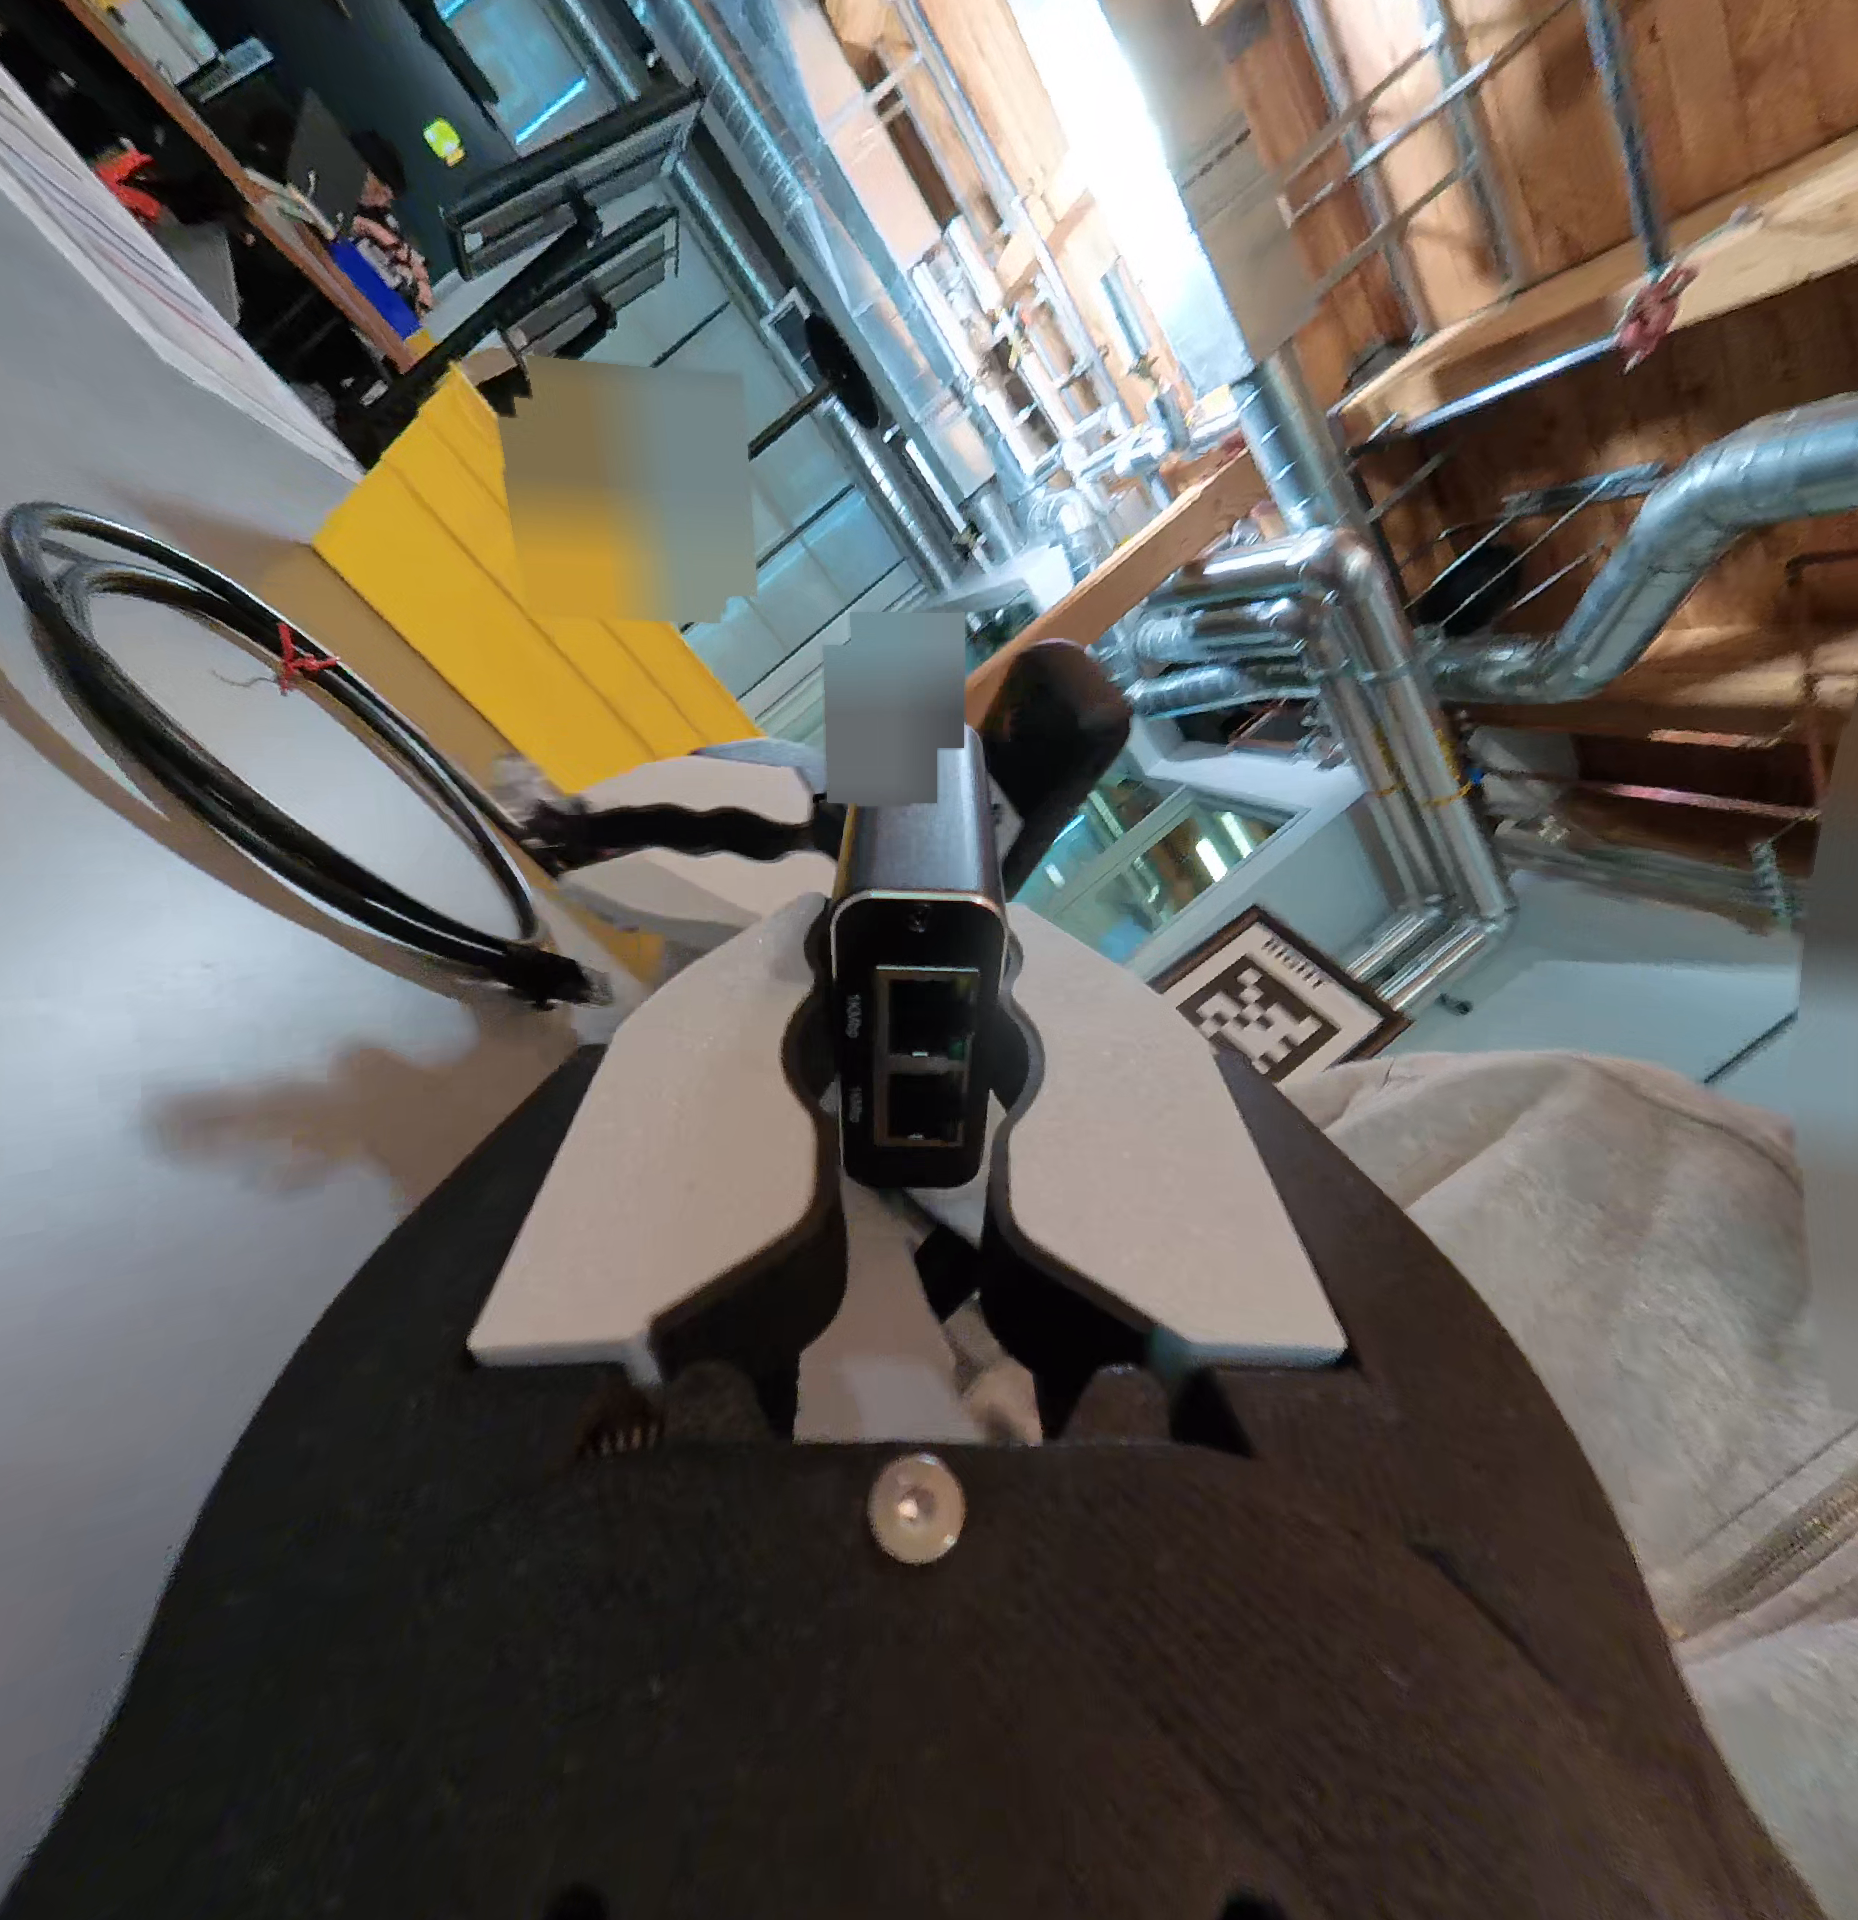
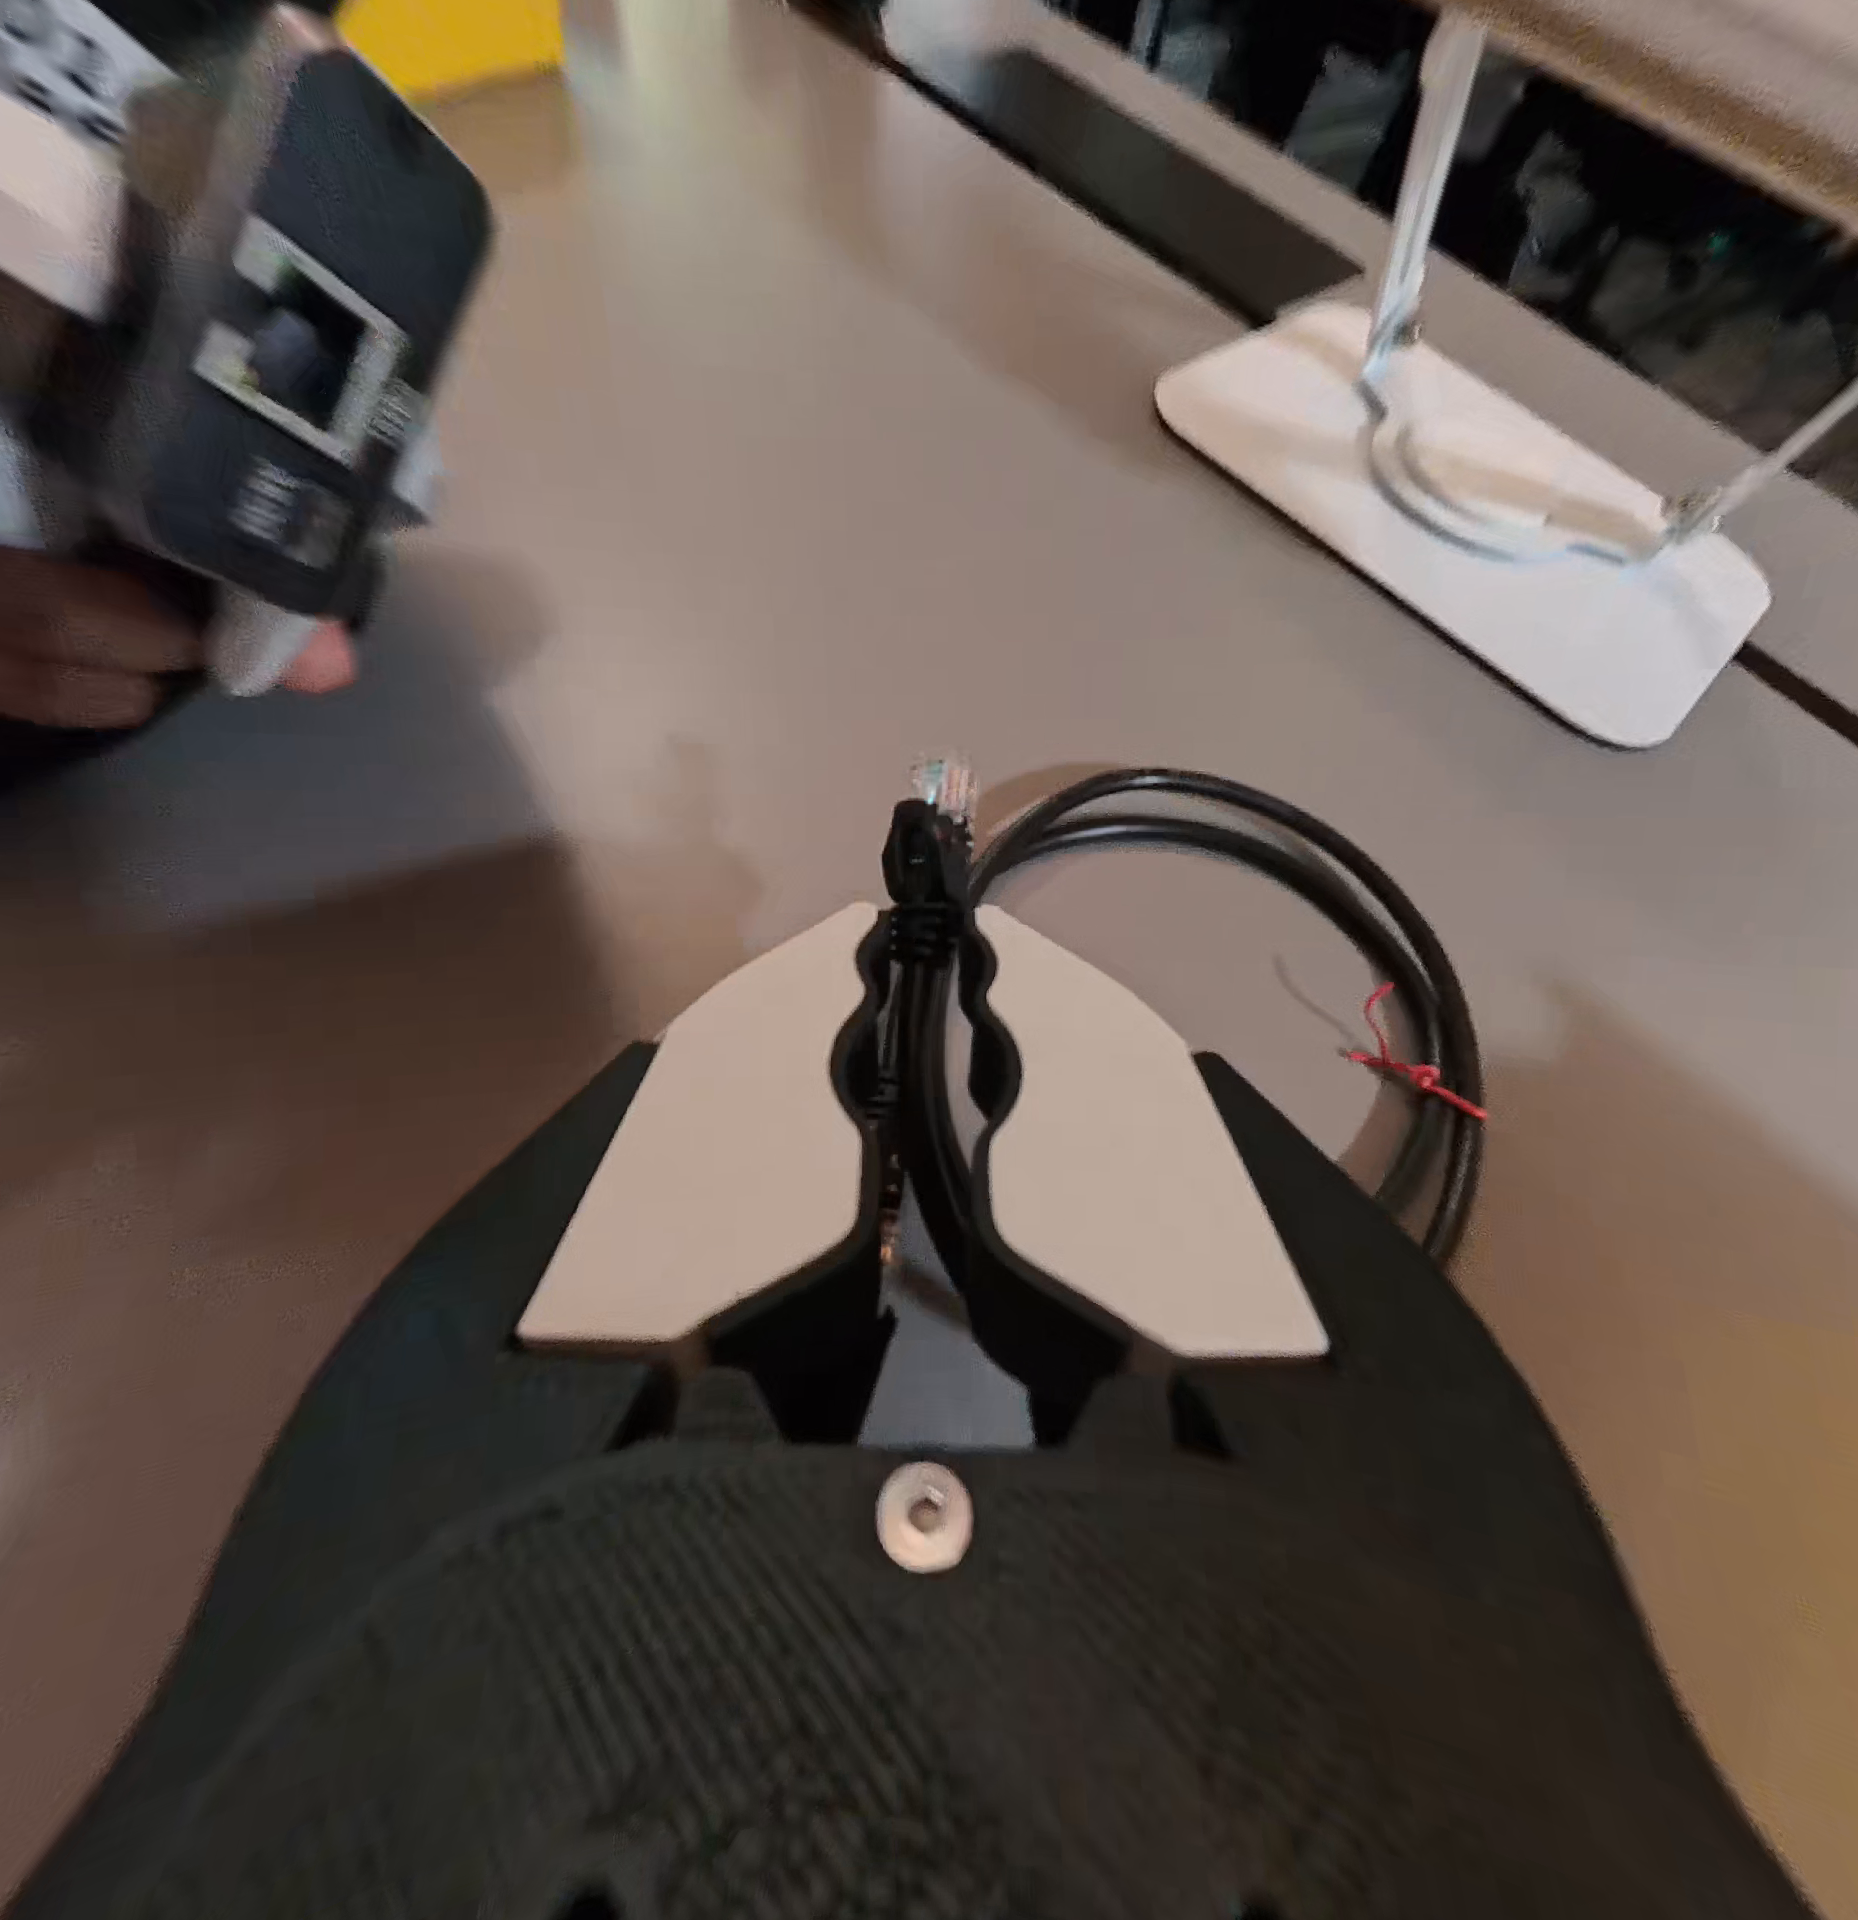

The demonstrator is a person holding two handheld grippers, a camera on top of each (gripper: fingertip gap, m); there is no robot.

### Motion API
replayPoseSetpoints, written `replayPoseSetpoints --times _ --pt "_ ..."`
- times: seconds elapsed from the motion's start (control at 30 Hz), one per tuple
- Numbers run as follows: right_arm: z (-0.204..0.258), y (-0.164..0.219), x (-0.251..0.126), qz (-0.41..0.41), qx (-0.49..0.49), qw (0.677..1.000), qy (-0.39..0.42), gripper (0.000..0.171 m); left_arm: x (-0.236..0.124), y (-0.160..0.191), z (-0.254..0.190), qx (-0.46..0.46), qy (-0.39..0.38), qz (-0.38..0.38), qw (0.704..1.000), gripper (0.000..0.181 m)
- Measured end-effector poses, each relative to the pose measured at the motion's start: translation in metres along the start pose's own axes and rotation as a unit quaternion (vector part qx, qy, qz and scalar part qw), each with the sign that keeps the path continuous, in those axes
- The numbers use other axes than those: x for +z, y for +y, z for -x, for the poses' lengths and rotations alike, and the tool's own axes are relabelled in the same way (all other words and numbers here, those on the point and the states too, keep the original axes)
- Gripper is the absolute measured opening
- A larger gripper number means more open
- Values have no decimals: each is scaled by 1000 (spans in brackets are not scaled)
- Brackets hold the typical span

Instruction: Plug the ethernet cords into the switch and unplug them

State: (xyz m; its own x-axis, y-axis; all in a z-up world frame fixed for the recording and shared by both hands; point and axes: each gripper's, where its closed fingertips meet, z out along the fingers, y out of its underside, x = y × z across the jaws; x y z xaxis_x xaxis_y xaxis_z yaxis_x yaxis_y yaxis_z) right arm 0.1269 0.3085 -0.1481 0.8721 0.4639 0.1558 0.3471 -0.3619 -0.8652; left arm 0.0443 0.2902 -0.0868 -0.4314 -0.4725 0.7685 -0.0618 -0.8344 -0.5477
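My left gripper [image 1: 909, 940] is shut on a small black switch [image 1: 912, 1049], held off the table, its two empty stacked ports facing the camera. The switch shows blurred at the upper left of the right wrist view [image 2: 281, 343], one port facing that camera. My right gripper [image 2: 927, 920] is shut on a black ethernet cord just behind its clear plug [image 2: 943, 790], which sticks out past the fingertips. The rest of the cord lies coiled [image 2: 1403, 997] on the grey table [image 2: 800, 468], bound with a red tie [image 2: 1418, 1075]. Plug and switch are apart.
A white stand base [image 2: 1476, 520] with a metal loop sits at the table's far right. A yellow block [image 1: 489, 623] stands at the table's edge. A framed black-and-white marker [image 1: 1278, 1018] and a beige sleeve [image 1: 1527, 1299] are at the right. A hand [image 2: 83, 644] shows under the switch.
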Motion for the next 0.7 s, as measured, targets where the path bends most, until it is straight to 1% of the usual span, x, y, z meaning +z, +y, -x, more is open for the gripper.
replayPoseSetpoints --times 0.1,0.17,0.33,0.4,0.47,0.57,0.7 --pt "21 -16 -14 -53 -20 996 -63 12 -5 4 7 37 -39 49 997 23" --pt "35 -22 -21 -71 -49 992 -93 12 -9 9 7 46 -49 81 994 23" --pt "65 -20 -28 -76 -121 979 -142 12 -13 21 9 10 -44 128 991 23" --pt "73 -17 -27 -67 -127 977 -160 12 -12 31 12 -2 -52 162 985 23" --pt "75 -12 -26 -55 -121 977 -168 12 -10 35 15 7 -68 177 982 23" --pt "73 -10 -26 -51 -105 978 -173 12 -11 31 20 16 -91 163 982 23" --pt "70 -10 -22 -46 -67 981 -174 12 -17 7 20 1 -82 81 993 23"
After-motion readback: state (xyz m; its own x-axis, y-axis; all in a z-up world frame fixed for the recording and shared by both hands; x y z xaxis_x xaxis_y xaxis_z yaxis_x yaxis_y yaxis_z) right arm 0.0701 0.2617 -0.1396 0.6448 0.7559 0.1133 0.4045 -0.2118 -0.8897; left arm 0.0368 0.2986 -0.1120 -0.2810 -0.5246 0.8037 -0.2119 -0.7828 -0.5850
